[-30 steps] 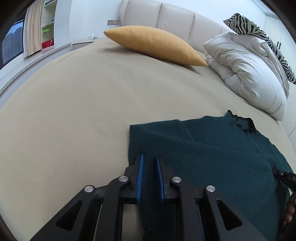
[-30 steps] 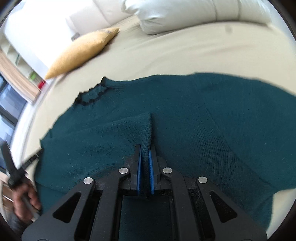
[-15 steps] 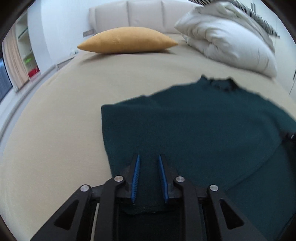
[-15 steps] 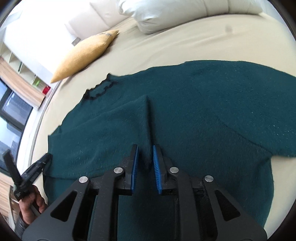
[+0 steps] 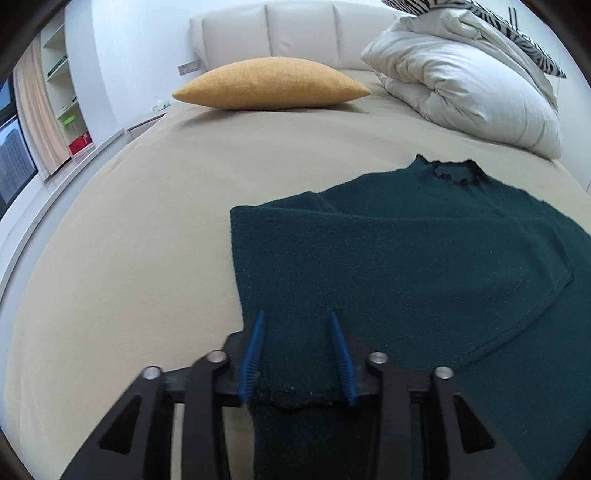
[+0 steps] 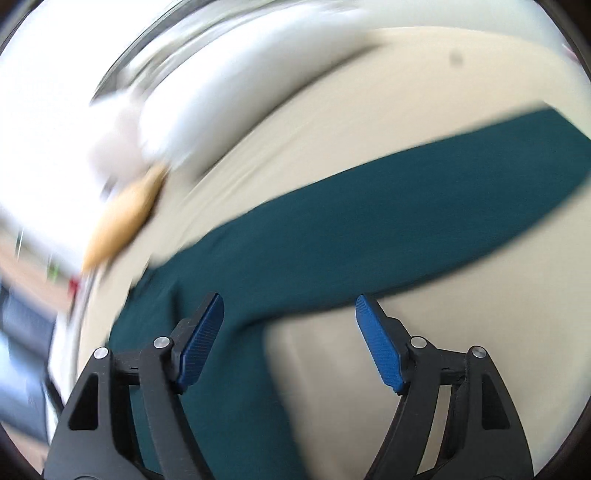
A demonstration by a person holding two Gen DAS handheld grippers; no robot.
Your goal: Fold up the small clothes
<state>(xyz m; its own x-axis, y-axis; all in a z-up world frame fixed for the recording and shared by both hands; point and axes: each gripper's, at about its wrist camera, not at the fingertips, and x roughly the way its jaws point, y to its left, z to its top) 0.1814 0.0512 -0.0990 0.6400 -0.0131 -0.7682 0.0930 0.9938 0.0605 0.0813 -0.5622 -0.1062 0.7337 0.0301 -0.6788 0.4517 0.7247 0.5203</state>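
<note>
Nearest me, my left gripper (image 5: pixel 297 350) has its jaws parted, blue pads standing either side of a strip of the dark green knitted sweater (image 5: pixel 406 258) without pinching it; a second ago they were nearly shut on that cloth, so I have let it go. My right gripper (image 6: pixel 288 332) has spread its jaws wide too, where they were clamped on a ridge of the knit a moment back, and nothing sits between them now. Its view is smeared with motion, which I take to mean that hand is swinging away.

Beyond the left jaws, the sweater lies on the beige bed sheet (image 5: pixel 129 240), its near sleeve laid across the body, the collar further off. In the right view, one long green sleeve (image 6: pixel 406 206) stretches out flat across the sheet. I judge the first sleeve fold set down, with the other sleeve next in line.

Further back rest a mustard-yellow cushion (image 5: pixel 269 85) and a heaped white duvet (image 5: pixel 469 88) against the cream padded headboard (image 5: pixel 299 33).
</note>
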